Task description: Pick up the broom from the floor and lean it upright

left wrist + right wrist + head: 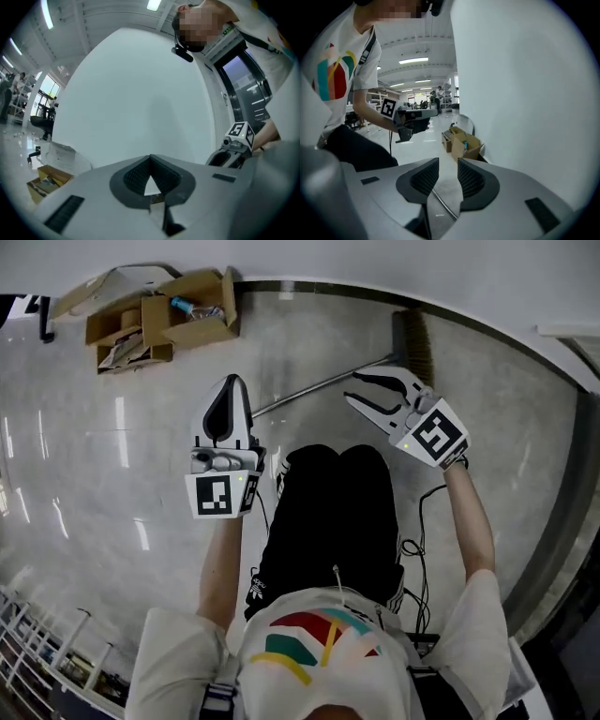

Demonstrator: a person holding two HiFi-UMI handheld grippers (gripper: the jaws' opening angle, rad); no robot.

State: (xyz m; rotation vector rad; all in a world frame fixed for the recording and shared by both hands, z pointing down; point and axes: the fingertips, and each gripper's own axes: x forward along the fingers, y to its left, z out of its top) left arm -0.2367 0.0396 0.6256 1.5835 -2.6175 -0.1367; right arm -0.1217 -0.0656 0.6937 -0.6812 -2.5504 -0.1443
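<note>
The broom lies flat on the floor, its brush head [413, 341] against the wall's base and its metal handle [309, 388] running left towards me. My right gripper [352, 387] hangs over the handle near the brush end, jaws open and closed on nothing. In the right gripper view the handle [443, 205] shows through the gap of that gripper [448, 161], lower down and apart from the pads. My left gripper [232, 382] is shut and empty, its tip beside the handle's near end. The left gripper view has this gripper [151, 159] facing the white wall.
Open cardboard boxes [155, 317] with clutter stand by the wall at the far left, also seen as a box [464, 143] in the right gripper view. The curved white wall [394, 273] bounds the floor. My legs in black trousers [333, 512] and a cable [422, 521] are just behind the grippers.
</note>
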